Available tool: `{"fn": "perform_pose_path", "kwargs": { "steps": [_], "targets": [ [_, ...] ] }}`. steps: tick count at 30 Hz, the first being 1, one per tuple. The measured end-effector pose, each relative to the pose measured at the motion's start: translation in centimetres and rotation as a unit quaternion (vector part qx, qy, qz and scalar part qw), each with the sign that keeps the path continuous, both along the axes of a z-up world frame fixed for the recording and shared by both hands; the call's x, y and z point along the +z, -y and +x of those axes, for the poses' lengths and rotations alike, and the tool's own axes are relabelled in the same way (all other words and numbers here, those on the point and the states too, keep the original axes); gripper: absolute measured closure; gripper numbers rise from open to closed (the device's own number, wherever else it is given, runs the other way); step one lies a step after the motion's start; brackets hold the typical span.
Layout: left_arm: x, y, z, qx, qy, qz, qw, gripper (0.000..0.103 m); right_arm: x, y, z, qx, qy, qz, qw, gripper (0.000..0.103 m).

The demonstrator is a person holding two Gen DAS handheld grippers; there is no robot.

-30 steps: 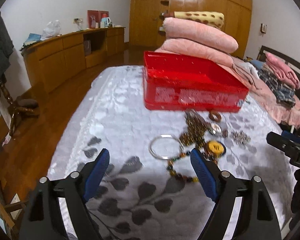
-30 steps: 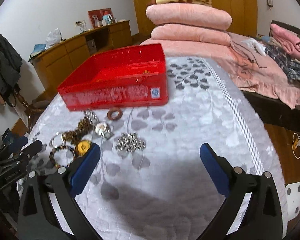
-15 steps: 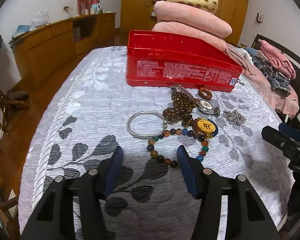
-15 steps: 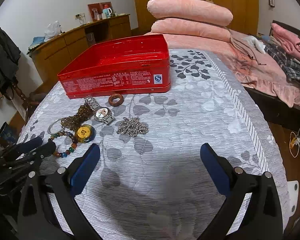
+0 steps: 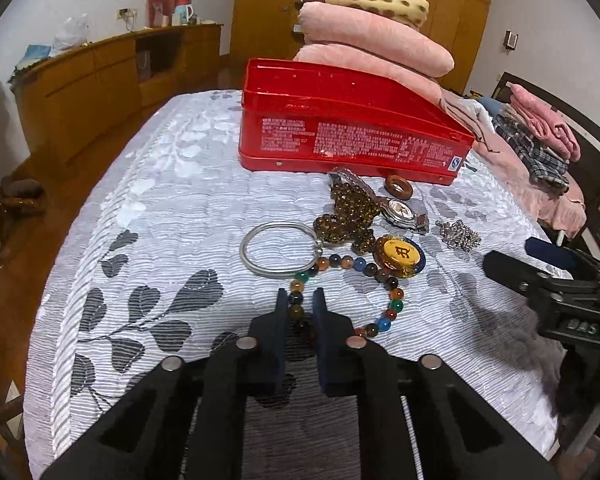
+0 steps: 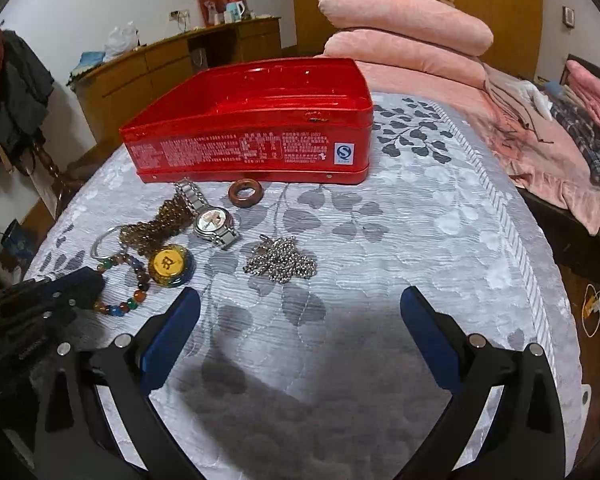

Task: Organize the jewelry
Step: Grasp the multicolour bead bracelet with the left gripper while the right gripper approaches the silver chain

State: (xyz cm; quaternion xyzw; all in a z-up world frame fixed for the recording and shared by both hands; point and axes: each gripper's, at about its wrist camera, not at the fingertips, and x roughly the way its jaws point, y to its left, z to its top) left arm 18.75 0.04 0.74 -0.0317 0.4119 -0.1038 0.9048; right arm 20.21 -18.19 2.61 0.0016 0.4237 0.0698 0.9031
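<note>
left hand-held gripper (image 5: 299,298): its jaws have just been closing and now pinch the near arc of the multicoloured bead bracelet (image 5: 380,276); a bead sits between the blue pads.
right hand-held gripper (image 6: 300,300): spread wide, nothing between its fingers, hovering over bare quilt just short of the ball chain (image 6: 280,260).
bead bracelet, handling: a judgement only; light, limp on its cord, the round beads smooth and apt to roll under the pads. The loop will likely dangle once lifted, and the amber pendant (image 5: 399,255) on its far side may swing.
where to hold: across the string at one bead, as now, looks sound; a grip by the pendant would be bulkier.
neighbours: silver bangle (image 5: 278,249) touches the bracelet's far arc; brown bead strand (image 5: 350,216) and wristwatch (image 5: 400,211) lie just beyond, so a snag is possible.
wooden ring (image 5: 398,187): apart, beside the tin.
red tin (image 5: 352,128): open, behind the jewellery, the likely destination.
surface: a bed with a soft, ribbed grey leaf-print quilt (image 5: 160,208); it gives under pressure.
room: folded pink blankets (image 5: 372,46) behind the tin, wooden sideboard (image 5: 100,76) along the wall.
</note>
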Motion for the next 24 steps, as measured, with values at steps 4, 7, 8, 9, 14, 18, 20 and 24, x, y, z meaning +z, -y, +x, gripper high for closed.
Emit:
{"fn": "perform_pose_path", "kwargs": {
  "steps": [4, 7, 8, 9, 14, 18, 20, 24],
  "targets": [
    [0.0, 0.1, 0.1, -0.001, 0.0, 0.0, 1.0, 0.092, -0.3, 0.0, 0.9, 0.003, -0.004, 0.003, 1.0, 0.006],
    [0.0, 0.1, 0.2, 0.0, 0.0, 0.0, 1.0, 0.093, -0.4, -0.1, 1.3, 0.001, -0.006, 0.0, 1.0, 0.016],
    [0.0, 0.0, 0.2, 0.0, -0.001, 0.0, 1.0, 0.093, -0.5, -0.1, 1.5, 0.0, -0.009, 0.002, 1.0, 0.027],
    [0.0, 0.0, 0.2, 0.0, -0.001, -0.001, 1.0, 0.093, -0.8, -0.1, 1.7, -0.002, -0.016, 0.006, 1.0, 0.031],
    [0.1, 0.2, 0.9, 0.002, -0.004, -0.002, 1.0, 0.093, -1.2, -0.1, 2.1, -0.008, -0.029, 0.012, 0.999, 0.032],
    [0.1, 0.5, 1.2, 0.0, -0.005, 0.003, 1.0, 0.093, -1.3, -0.4, 2.5, -0.009, -0.033, 0.008, 0.999, 0.032],
    [0.1, 0.5, 1.3, 0.0, -0.006, 0.002, 1.0, 0.093, -1.4, -0.6, 2.9, -0.01, -0.034, 0.002, 0.999, 0.033],
    [0.0, 0.7, 1.4, -0.001, -0.006, 0.004, 1.0, 0.093, -1.4, -1.5, 3.2, -0.01, -0.034, -0.028, 0.999, 0.04]
  ]
}}
